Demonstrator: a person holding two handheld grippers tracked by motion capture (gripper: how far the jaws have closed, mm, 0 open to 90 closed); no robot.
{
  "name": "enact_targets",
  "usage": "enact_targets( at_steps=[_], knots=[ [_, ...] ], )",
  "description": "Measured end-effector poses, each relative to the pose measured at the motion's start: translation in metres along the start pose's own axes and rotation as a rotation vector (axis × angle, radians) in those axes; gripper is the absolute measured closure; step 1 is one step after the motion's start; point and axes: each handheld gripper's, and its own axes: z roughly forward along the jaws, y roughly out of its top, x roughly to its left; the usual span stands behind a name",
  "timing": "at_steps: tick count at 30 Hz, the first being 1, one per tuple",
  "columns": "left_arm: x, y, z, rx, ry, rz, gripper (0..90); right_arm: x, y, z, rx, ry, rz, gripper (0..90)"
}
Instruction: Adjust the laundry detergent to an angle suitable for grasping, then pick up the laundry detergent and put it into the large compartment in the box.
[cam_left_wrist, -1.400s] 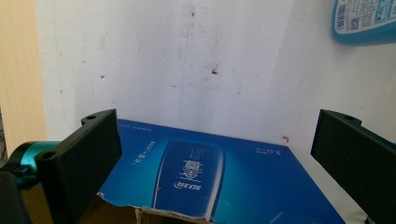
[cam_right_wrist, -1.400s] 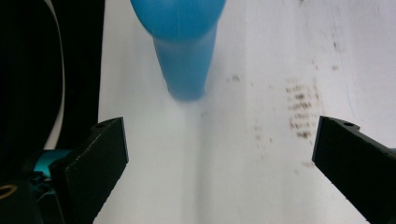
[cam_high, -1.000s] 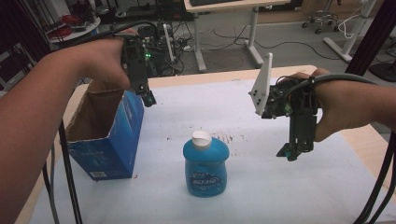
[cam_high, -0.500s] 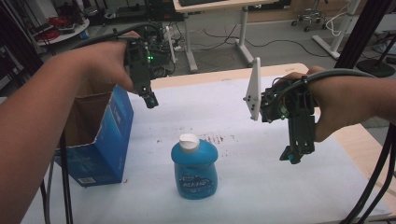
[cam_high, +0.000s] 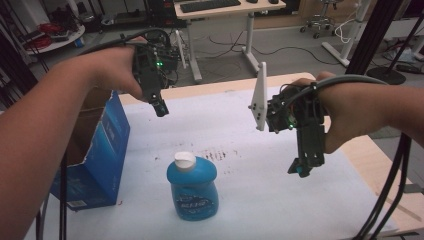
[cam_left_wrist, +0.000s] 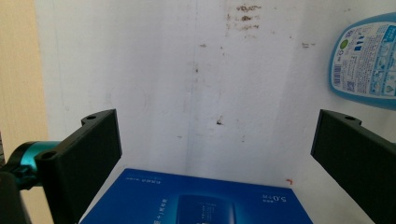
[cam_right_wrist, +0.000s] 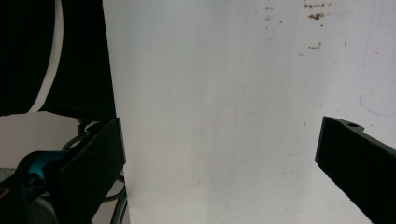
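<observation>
Blue bottle (cam_high: 192, 187) sitting free beside box (cam_high: 95, 155); I'm lifting both tongs higher than a second ago, left (cam_high: 161, 107) and right (cam_high: 301, 169) gaping, holding nothing — grab not started.

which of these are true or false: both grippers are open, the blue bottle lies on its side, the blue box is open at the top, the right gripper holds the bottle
1. Both the left gripper and the right gripper are open: true.
2. The blue bottle lies on its side: false, it stands upright, white cap on top.
3. The blue box is open at the top: true.
4. The right gripper holds the bottle: false, it hangs apart from it, jaws empty.
</observation>
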Motion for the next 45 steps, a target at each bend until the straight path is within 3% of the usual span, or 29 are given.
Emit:
enact_targets(
  at_steps=[12,21,27,38,45],
  knots=[
    [-0.002,-0.003,-0.005,-0.008,0.006,0.000,1.7,-0.001,-0.001,0.002,-0.004,-0.019,0.007,0.7],
    [-0.002,-0.012,-0.007,0.015,0.010,-0.007,1.7,-0.006,0.005,0.005,-0.010,-0.013,-0.009,0.7],
    [-0.004,-0.013,-0.011,-0.004,0.023,-0.008,1.7,-0.006,0.003,0.004,-0.014,-0.018,-0.005,0.7],
    [-0.036,-0.017,-0.026,-0.010,0.038,0.027,1.7,-0.002,0.003,0.003,-0.015,-0.026,-0.009,0.7],
    [-0.067,-0.023,-0.035,-0.020,0.045,0.034,1.7,0.003,0.003,0.004,-0.004,-0.020,-0.011,0.7]
  ],
)
